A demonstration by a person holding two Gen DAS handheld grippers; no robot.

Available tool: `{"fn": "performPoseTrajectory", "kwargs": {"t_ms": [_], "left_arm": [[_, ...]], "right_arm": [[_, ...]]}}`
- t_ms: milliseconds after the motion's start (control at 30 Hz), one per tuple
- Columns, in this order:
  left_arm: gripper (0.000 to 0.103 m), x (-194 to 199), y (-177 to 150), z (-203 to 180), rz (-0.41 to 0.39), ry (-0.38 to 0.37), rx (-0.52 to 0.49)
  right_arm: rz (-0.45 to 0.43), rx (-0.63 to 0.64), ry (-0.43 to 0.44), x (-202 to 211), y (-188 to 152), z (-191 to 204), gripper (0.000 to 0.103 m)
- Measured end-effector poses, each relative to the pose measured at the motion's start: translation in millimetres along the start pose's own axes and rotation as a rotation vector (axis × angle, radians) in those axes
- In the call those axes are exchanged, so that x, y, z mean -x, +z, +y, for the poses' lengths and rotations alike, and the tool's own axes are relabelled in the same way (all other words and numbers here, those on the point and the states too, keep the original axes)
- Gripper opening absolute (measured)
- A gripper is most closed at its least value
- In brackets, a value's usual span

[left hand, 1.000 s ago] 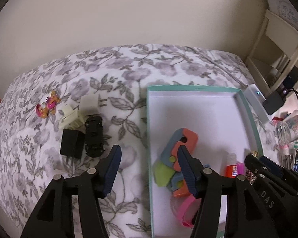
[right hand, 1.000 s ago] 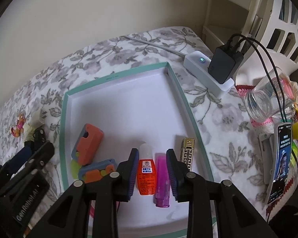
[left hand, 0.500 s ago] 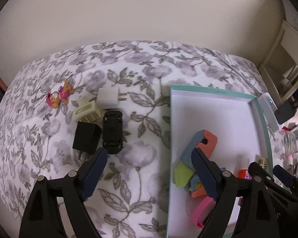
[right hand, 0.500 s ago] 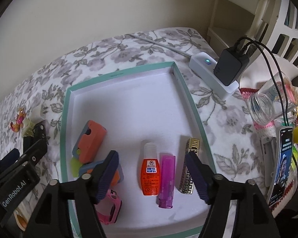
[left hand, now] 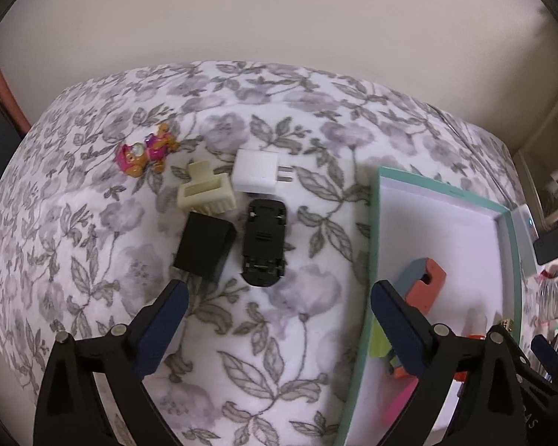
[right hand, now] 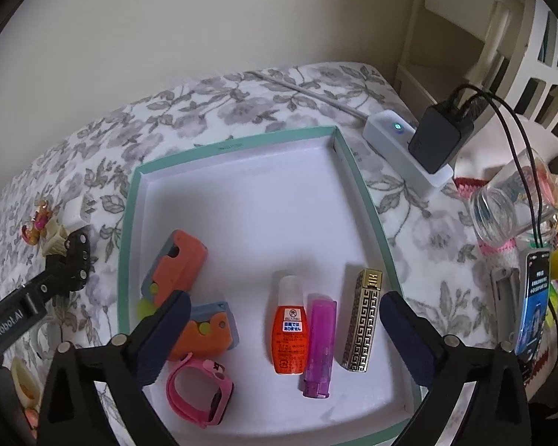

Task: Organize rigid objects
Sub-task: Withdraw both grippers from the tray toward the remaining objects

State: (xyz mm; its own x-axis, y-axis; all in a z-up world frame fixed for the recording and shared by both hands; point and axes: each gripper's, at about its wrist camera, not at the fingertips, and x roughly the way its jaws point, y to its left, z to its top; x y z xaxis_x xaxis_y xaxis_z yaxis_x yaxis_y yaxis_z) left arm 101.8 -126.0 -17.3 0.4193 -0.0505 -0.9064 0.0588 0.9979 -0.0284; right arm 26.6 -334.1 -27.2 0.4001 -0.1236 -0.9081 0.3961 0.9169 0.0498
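A teal-rimmed white box (right hand: 361, 186) holds two orange-grey toys (right hand: 178, 264), an orange bottle (right hand: 288, 329), a purple tube (right hand: 318, 343), a gold case (right hand: 362, 319) and a pink watch (right hand: 201, 390). On the floral cover lie a black toy car (left hand: 264, 247), a black cube (left hand: 204, 245), a cream clip (left hand: 206, 193), a white plug (left hand: 258, 173) and a pink-orange figure (left hand: 143, 152). My left gripper (left hand: 277, 321) is open and empty, just short of the car. My right gripper (right hand: 284, 330) is open and empty over the bottle and tube.
A white power strip (right hand: 405, 146) with a black charger (right hand: 441, 137) lies right of the box. A glass jar (right hand: 509, 208), a phone (right hand: 535, 304) and cables sit at the right edge. A wall stands behind the bed. A white shelf (right hand: 465, 18) is at the far right.
My left gripper has opened wide and swung left from the box toward the car and cube. My right gripper has opened, let go of the purple tube and drawn back.
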Motion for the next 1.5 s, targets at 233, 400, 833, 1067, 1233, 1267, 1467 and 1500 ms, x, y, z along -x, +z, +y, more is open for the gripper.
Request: {"fn": "performPoseTrajectory", "kwargs": {"t_ms": [233,400,833,1067,1233,1267,1467,1500], "left_arm": [[0.099,10.1,6.8,24.1,-0.02,-0.004,0.063],[0.099,25.2,13.7,43.9,-0.061,0.005,0.086],[0.099,63.6,23.9,107.4,-0.168,0.127,0.15],[0.099,64.0,26.7,132.5,-0.157,0.127,0.174],[0.099,48.0,22.9,141.7,-0.081,0.102,0.197],[0.099,43.7,21.4,141.7,-0.063,0.103,0.195],[0.098,11.1,8.6,139.4,0.07,0.108,0.18],[0.098,7.6,6.6,138.9,0.085,0.105,0.18]], "right_arm": [[-0.037,-0.011,0.042,5.9,1.7,4.7,0.103],[-0.088,-0.004,0.134,20.4,3.2,17.8,0.103],[-0.228,0.064,0.224,64.4,9.9,68.7,0.103],[-0.229,0.151,0.24,66.9,9.1,104.6,0.101],[-0.181,0.215,0.248,51.4,4.7,133.0,0.094],[-0.168,0.232,0.247,47.0,2.8,139.7,0.094],[-0.105,0.293,0.237,24.2,-8.7,161.0,0.087],[-0.091,0.295,0.237,19.9,-10.0,162.8,0.086]]}}
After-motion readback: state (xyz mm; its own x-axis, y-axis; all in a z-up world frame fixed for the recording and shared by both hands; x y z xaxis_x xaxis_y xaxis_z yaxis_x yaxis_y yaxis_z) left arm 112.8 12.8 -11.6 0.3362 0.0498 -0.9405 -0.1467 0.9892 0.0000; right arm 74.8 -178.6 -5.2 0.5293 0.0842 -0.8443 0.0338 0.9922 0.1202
